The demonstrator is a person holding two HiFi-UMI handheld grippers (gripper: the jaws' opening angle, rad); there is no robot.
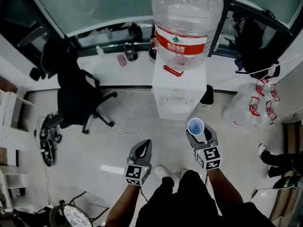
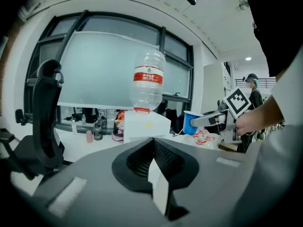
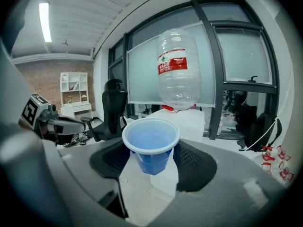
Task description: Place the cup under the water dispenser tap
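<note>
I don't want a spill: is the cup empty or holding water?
Empty, it seems: the right gripper view looks into the upright cup and shows only its bare blue inside.

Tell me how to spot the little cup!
Find the white water dispenser with the big clear plastic bottle on top. Just in front of it, the right hand-held gripper holds a small blue plastic cup upright. It is the only blue thing nearby, with a white rim.

Black office chair (image 1: pixel 75 97), black backpack (image 3: pixel 261 126)
</note>
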